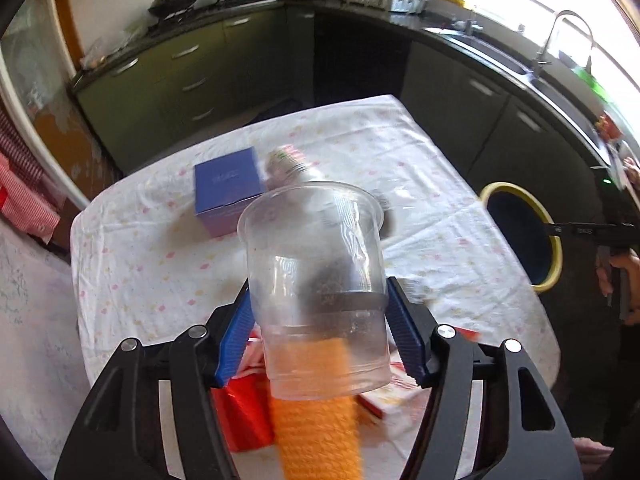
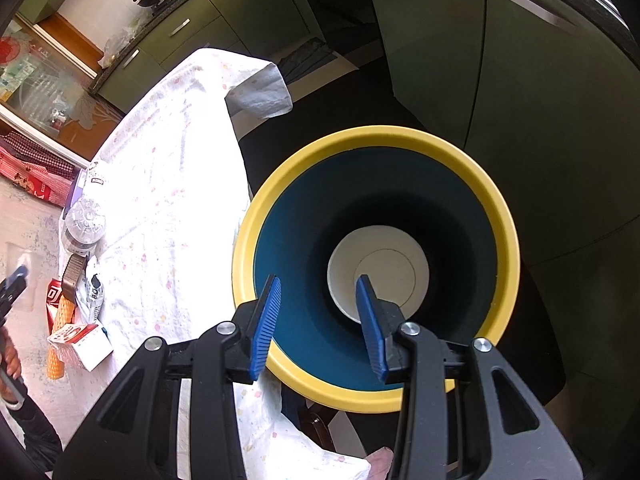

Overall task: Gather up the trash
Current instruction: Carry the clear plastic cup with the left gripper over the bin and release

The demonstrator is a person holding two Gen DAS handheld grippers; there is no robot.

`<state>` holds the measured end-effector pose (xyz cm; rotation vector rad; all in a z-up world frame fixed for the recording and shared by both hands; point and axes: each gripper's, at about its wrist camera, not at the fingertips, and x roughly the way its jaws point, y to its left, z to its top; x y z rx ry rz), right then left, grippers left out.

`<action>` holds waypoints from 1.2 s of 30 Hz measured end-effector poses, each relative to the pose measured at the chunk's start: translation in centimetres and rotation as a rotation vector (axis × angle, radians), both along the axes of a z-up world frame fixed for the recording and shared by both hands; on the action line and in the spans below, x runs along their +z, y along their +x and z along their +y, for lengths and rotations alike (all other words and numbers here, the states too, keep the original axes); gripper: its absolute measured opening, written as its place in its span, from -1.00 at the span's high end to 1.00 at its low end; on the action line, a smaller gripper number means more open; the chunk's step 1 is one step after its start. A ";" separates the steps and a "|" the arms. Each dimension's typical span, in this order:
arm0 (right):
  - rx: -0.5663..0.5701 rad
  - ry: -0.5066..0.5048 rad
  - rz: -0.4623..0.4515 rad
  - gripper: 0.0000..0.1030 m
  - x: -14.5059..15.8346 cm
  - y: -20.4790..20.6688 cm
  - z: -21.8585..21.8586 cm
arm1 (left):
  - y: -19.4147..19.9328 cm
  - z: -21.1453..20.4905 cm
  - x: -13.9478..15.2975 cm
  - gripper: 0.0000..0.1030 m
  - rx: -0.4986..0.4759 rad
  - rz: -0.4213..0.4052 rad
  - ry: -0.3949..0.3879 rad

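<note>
My left gripper [image 1: 318, 288] is shut on a clear plastic cup [image 1: 312, 240]; both blue pads press its lower wall and it hangs above the table, mouth tilted away. My right gripper [image 2: 318, 280] is open with nothing between its fingers, hanging over the mouth of a yellow-rimmed, dark blue bin [image 2: 360, 136]. A white paper cup [image 2: 378, 268] lies at the bin's bottom. In the left wrist view the bin [image 1: 554, 256] stands off the table's right edge, with the right gripper [image 1: 580, 232] reaching over it.
The table with a white spotted cloth [image 1: 420, 168] holds a blue box [image 1: 228, 184], a blurred bottle [image 1: 288, 160], an orange knitted piece [image 1: 316, 420], a red pack [image 1: 240, 412] and a red-white carton [image 1: 384, 396]. Green kitchen cabinets [image 1: 208, 72] and a sink counter ring the room.
</note>
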<state>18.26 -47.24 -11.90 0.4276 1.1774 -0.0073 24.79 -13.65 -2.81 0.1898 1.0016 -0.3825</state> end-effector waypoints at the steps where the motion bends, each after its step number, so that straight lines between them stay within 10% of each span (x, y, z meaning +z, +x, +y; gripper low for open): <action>1: -0.004 -0.003 -0.005 0.27 0.1 -0.2 -0.2 | -0.7 -0.7 0.5 -0.22 -0.022 -0.011 -0.008; 16: -0.105 -0.069 -0.097 0.26 1.6 -8.4 -5.9 | -8.3 -23.1 0.7 -0.24 -0.476 -0.007 -0.150; 28: -0.188 -0.081 -0.088 0.14 0.8 -12.8 -10.6 | -2.7 -34.9 -8.9 -0.38 -0.461 0.125 -0.030; 36: -0.174 -0.070 -0.084 0.11 0.3 -12.6 -10.8 | -3.5 -32.7 -6.7 -0.65 -0.424 0.069 -0.082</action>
